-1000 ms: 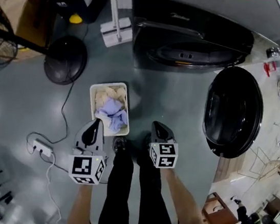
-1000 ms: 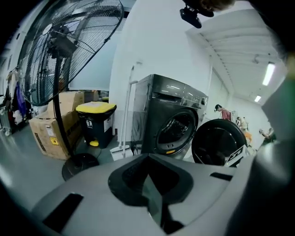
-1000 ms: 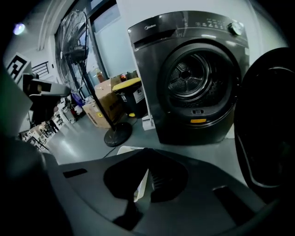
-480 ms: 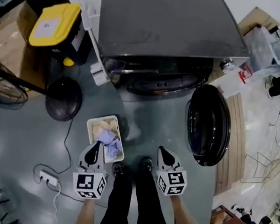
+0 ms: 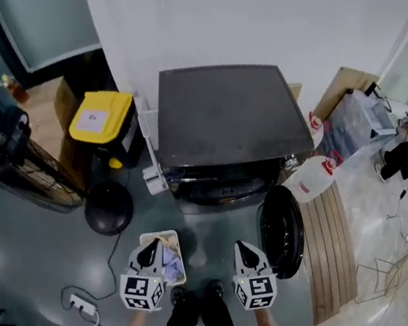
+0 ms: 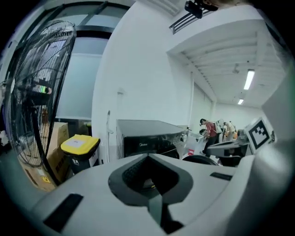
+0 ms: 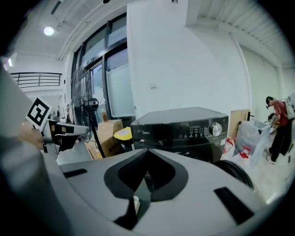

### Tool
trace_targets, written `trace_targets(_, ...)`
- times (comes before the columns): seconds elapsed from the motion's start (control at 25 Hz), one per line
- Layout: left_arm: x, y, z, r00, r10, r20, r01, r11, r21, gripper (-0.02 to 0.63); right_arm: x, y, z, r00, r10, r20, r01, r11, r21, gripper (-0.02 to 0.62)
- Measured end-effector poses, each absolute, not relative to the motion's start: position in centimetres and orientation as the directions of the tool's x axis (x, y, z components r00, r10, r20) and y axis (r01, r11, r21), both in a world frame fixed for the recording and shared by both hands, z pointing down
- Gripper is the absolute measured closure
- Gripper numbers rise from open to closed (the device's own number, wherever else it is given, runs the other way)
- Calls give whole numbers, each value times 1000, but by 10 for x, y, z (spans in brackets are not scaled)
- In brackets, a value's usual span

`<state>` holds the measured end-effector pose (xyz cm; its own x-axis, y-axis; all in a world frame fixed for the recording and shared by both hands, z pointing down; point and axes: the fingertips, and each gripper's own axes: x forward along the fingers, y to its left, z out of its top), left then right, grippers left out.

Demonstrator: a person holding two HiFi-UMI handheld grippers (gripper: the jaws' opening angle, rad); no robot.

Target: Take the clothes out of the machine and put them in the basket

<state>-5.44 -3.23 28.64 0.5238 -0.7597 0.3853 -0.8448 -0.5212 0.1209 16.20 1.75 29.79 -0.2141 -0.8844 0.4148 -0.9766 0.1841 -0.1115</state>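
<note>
Your left gripper (image 5: 151, 249) and right gripper (image 5: 246, 254) are both clenched empty, so open 1 before reaching into the machine (image 5: 225, 116) ahead; basket (image 5: 164, 233) sits under your left.

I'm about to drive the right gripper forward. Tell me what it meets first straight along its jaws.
Most likely the front of the washing machine, below its control panel: the right gripper, shut and empty, aims there. The open door lies right of that line. Depth is unclear.

Test lab: washing machine (image 5: 224, 127), floor fan (image 5: 22, 167)
</note>
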Motion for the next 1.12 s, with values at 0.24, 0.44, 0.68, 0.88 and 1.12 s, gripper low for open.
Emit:
trace_targets(0.24,-55,-34,216,527,-786,324,-845,-524,105,588,166,13,219,-211,-918,336,-977,189,-97,571)
trace_targets(0.44,-62,-36,177,526,-799,293,-847,-525,90,588,180,12,178,-185,-936,300,-983,173,-66,571)
trace_targets(0.68,-66,-36,136,532,-807,256,-843,-535,64,588,192,12,134,-162,-955,248,-987,156,-44,572)
trace_targets(0.88,-71,-35,115,524,-822,223,-848,-528,48,588,195,19,115,-162,-960,228,-986,163,-15,571)
trace_targets(1.12,-84,-32,108,502,-839,207,-862,-504,46,588,193,27,111,-155,-964,217,-988,156,-11,571)
